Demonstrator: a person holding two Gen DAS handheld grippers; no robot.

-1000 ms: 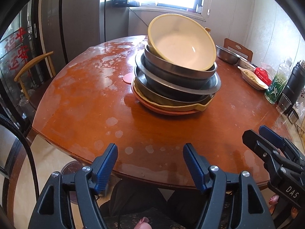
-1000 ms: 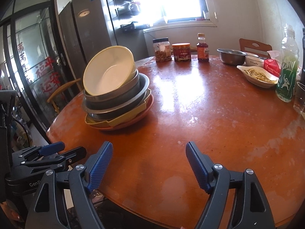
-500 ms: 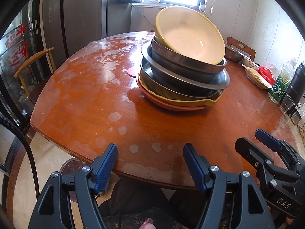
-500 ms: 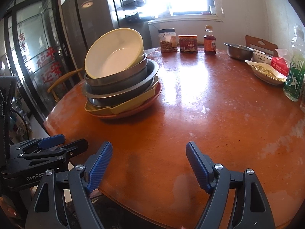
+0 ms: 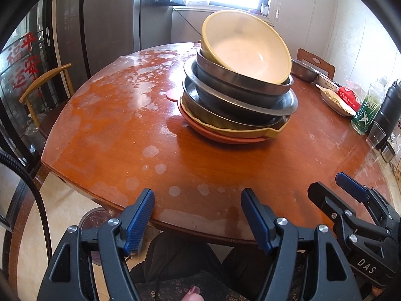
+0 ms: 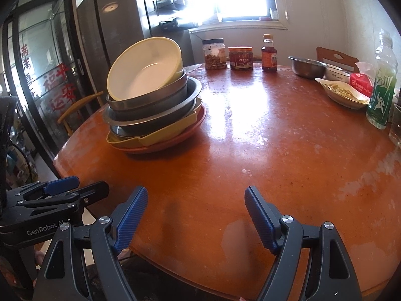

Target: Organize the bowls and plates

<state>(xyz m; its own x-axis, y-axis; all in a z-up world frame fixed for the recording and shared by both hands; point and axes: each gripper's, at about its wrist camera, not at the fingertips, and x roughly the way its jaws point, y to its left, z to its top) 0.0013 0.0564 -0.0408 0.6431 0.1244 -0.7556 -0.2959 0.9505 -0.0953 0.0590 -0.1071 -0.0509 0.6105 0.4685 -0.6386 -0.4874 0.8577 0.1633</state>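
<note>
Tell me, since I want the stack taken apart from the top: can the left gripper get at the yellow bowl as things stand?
Probably yes. The left gripper is open and empty, the table between it and the stack is bare, and the yellow bowl sits tilted on top, its rim exposed.

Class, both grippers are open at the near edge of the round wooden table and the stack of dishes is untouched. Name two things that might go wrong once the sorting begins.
1. The cream-yellow plastic bowl sits tilted on top of the steel bowls; a nudge from the left gripper or right gripper might tip it off.
2. The stack rests unevenly on the flat orange-red plate; lifting a lower piece first could shift everything above it.
</note>
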